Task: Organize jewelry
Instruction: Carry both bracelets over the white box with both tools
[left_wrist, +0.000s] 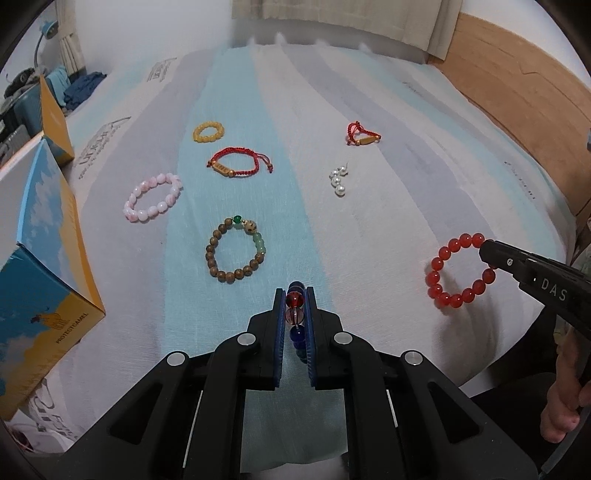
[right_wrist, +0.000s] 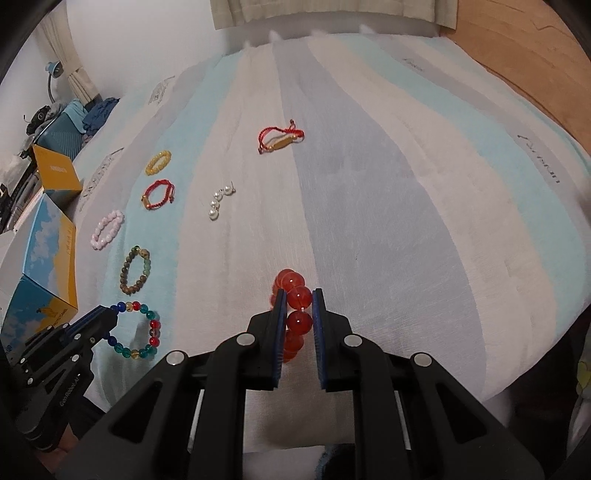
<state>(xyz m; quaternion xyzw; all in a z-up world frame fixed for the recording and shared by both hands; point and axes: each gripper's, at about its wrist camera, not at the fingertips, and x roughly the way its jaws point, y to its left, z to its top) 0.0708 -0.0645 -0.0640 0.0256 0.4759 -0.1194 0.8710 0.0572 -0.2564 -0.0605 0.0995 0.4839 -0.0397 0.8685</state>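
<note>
Nearest of all, the left gripper (left_wrist: 294, 295) is closed tight on a bracelet of many colours (right_wrist: 142, 330), with blue, red, green and clear beads. Its pads pinch a few beads and the rest of the loop hangs down over the striped sheet (left_wrist: 369, 229). On the right, the right gripper (right_wrist: 298, 299) is squeezed shut on a red bead bracelet (left_wrist: 460, 271). Two fat red beads sit between its pads and the loop dangles below. Both bracelets look lifted clear of the bed.

A little farther on the left side lies a row of things that look already put in order. First comes a brown wooden bracelet (left_wrist: 236, 254) with some green beads. Then a pink bracelet (left_wrist: 153, 197), a bit more to the left. Then a red string bracelet (left_wrist: 238, 164) with a gold bar. Farthest in the row is a small yellow bead ring (left_wrist: 208, 132). They lie near each other but not touching. A blue and yellow box (left_wrist: 44, 258) stands at the left edge of the bed.

On the right side, farther off, a short string of white pearls (left_wrist: 339, 181) lies alone. Beyond it is another red string bracelet (left_wrist: 360, 134).

So I think the job is about half done. Four pieces look sorted. The two held ones need a spot, likely beside the row. The pearls and the far red string one are left to move.
</note>
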